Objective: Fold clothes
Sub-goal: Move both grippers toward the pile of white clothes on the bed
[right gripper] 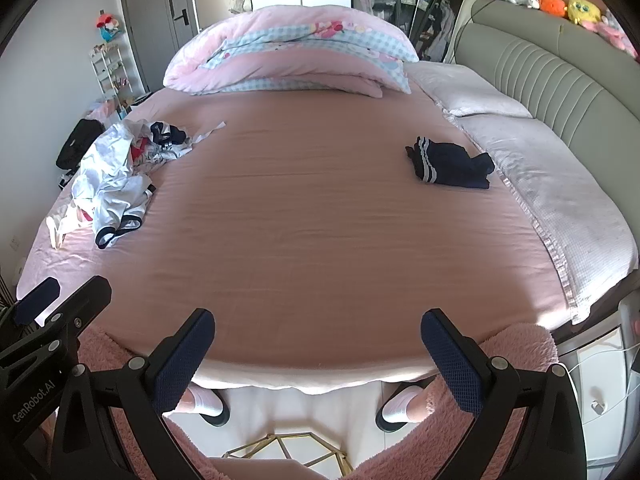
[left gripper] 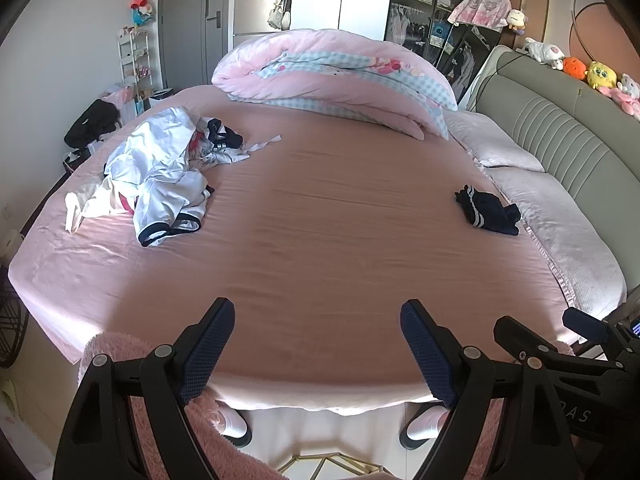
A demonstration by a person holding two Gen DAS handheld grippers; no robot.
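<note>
clothes pile, folded navy garment, apart

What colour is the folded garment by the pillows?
Navy with white stripes; right wrist view shows it best.

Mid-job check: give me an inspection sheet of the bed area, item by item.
Surface: pink bed sheet, middle bare.
Job's things: heap of white clothes at left; folded navy garment at right by the pillows.
Clutter: rolled duvet at far end.
Grippers: left gripper and right gripper open, holding nothing, over the near bed edge.
Cables: thin white cable at the right edge.
Surroundings: plush toys on headboard, wardrobe, black bag on floor.
</note>
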